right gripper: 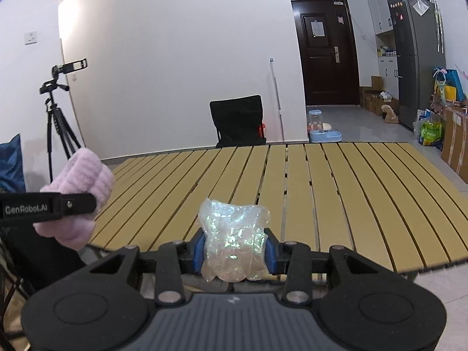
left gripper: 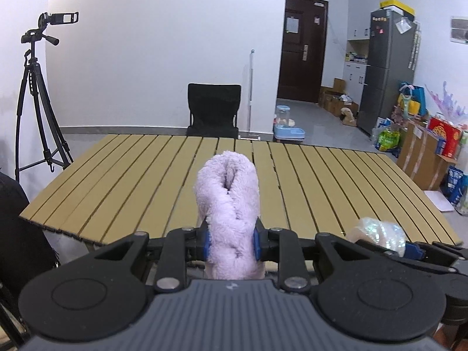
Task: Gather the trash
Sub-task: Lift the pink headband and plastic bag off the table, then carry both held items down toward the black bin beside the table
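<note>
A fluffy pale pink cloth (left gripper: pixel 228 204) stands rolled up between the blue pads of my left gripper (left gripper: pixel 231 241), which is shut on it. In the right wrist view the same pink cloth (right gripper: pixel 79 184) shows at the left, with the left gripper's black finger (right gripper: pixel 49 206) across it. My right gripper (right gripper: pixel 234 253) is shut on a crumpled wad of iridescent clear plastic (right gripper: pixel 234 239). That plastic wad (left gripper: pixel 377 231) also appears at the lower right of the left wrist view. Both grippers hover side by side at the near edge of the slatted yellow table (left gripper: pixel 321 181).
A black chair (left gripper: pixel 215 109) stands behind the table's far edge, a camera tripod (left gripper: pixel 38 96) at the left. A pet feeder (left gripper: pixel 288 127), cardboard boxes (left gripper: pixel 424 158), bags and a fridge (left gripper: pixel 386 70) crowd the right side near a dark door (left gripper: pixel 302 49).
</note>
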Available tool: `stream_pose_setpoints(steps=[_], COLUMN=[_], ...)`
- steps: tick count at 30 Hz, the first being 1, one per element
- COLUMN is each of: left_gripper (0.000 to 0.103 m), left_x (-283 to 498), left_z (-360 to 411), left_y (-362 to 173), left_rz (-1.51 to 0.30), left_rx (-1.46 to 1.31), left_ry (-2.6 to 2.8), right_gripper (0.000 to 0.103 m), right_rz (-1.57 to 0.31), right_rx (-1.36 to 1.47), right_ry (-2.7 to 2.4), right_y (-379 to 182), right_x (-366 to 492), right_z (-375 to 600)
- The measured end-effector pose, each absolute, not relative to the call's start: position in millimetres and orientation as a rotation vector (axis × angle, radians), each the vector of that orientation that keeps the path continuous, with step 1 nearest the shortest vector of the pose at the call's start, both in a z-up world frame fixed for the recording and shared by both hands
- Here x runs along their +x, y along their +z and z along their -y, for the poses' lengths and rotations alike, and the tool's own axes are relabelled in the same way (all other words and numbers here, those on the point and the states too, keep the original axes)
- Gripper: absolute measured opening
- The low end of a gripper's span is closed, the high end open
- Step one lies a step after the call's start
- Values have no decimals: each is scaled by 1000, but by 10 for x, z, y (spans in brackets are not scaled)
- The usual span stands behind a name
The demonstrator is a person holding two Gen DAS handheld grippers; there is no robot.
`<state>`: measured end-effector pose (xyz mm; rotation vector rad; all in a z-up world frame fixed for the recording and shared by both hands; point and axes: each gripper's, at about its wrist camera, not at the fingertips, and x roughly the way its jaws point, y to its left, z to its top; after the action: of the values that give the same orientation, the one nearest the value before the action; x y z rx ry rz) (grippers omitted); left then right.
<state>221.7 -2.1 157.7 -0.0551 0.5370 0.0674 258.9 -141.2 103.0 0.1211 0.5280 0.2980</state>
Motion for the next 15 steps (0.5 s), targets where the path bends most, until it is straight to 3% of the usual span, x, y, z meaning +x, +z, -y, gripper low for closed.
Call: stream_pose_setpoints(steps=[15], left_gripper=[26], left_x=[1065], left_z=[126], left_y=[862], left_rz=[-630], left_rx=[-14], left_ry=[4], right_gripper=[38], right_rz=[-552], right_rx=[113], right_ry=[299], right_y=[488], right_x=[1309], right_z=[1372])
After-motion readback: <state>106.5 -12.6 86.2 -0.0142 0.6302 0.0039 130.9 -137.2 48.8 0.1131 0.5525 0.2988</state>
